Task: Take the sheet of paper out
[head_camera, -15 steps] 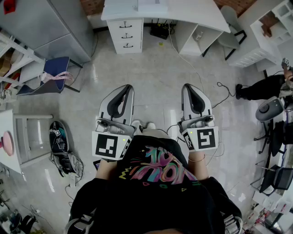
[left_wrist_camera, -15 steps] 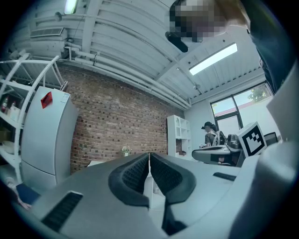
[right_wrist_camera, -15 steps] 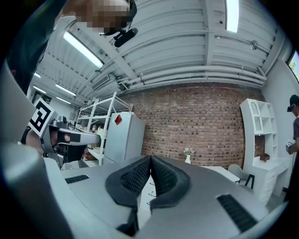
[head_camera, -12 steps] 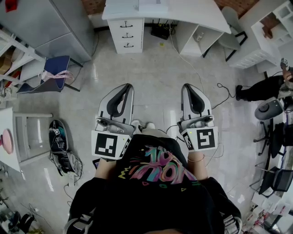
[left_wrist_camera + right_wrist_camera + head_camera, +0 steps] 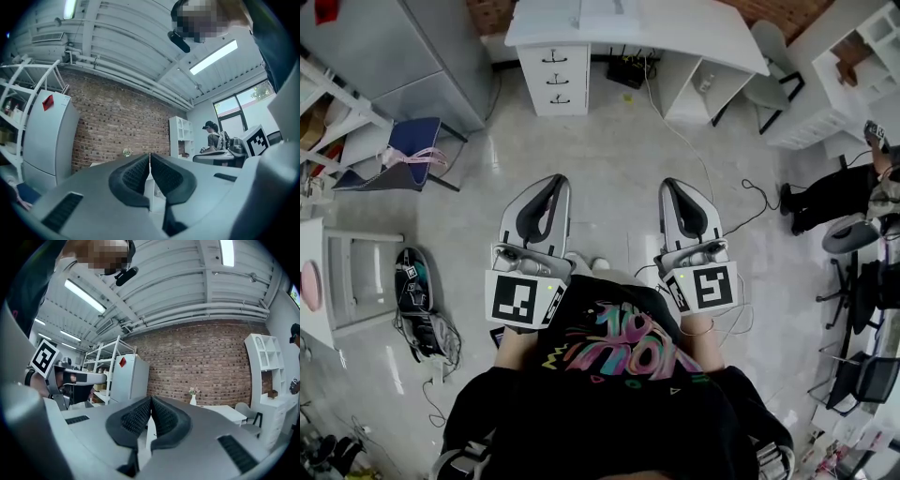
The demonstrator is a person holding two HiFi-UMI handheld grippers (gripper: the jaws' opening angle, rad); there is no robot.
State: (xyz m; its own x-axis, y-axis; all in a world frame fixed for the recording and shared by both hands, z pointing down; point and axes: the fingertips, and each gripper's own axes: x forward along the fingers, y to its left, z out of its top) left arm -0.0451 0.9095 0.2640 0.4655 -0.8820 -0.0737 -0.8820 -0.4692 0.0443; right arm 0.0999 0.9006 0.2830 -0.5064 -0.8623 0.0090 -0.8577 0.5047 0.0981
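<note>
I hold my left gripper (image 5: 551, 183) and right gripper (image 5: 670, 186) level, side by side over the floor (image 5: 609, 141). Both jaw pairs are closed on nothing.

— What kind of place is this looking like?
— A shared office or lab workroom. A white desk (image 5: 628, 23) is standing against a brick wall (image 5: 201, 366), office chairs (image 5: 867, 366) are crowding one side, cables (image 5: 431, 337) are trailing across the tiled floor (image 5: 609, 141), and strip lights (image 5: 213, 57) are glowing overhead.
</note>
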